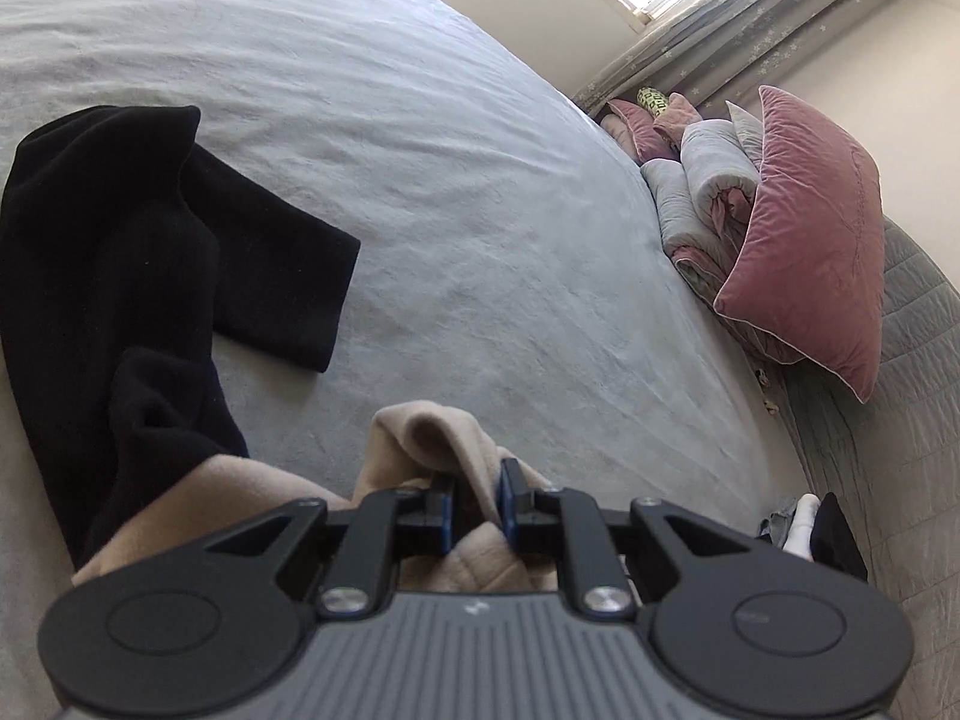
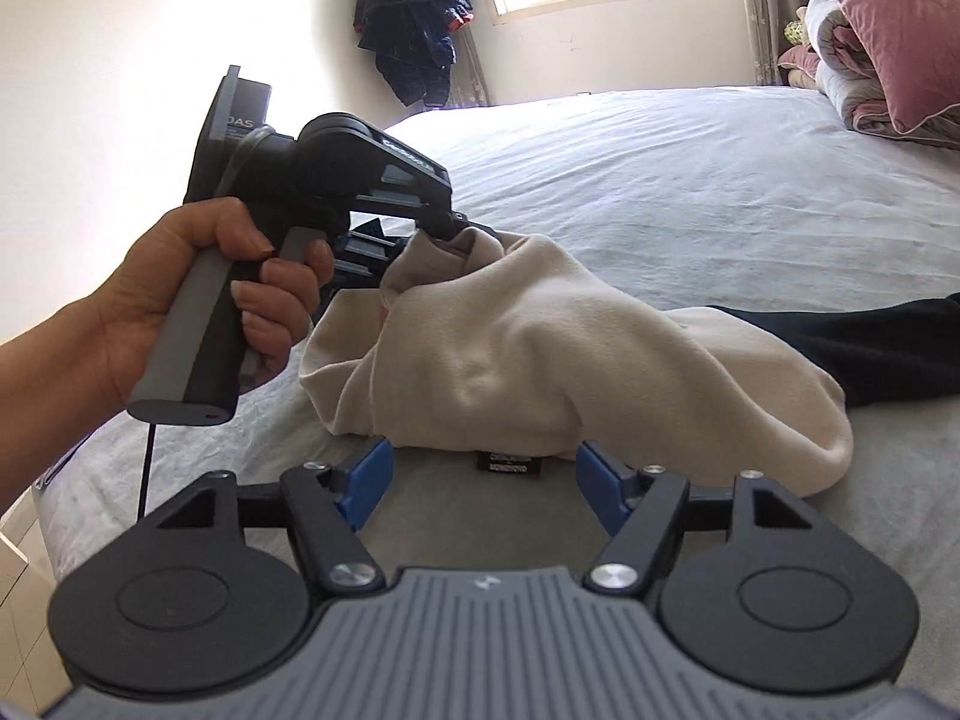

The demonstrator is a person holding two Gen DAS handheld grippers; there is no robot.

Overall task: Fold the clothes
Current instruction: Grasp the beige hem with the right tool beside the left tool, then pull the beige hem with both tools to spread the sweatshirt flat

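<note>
Folding has barely begun: the soft beige fleece garment (image 2: 540, 354) lies bunched on the pale grey bedspread (image 1: 420, 150), one edge pinched in the left gripper (image 1: 477, 504). The right gripper (image 2: 480, 468) (jaws apart, empty) sits just beside its hem. The black fleece garment (image 1: 120, 252) remains unfolded.

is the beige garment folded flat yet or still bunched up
Still bunched up. The beige garment sits in a rumpled mound on the bed, one edge lifted and pinched by the left gripper, its jaws shut on the fabric.
</note>
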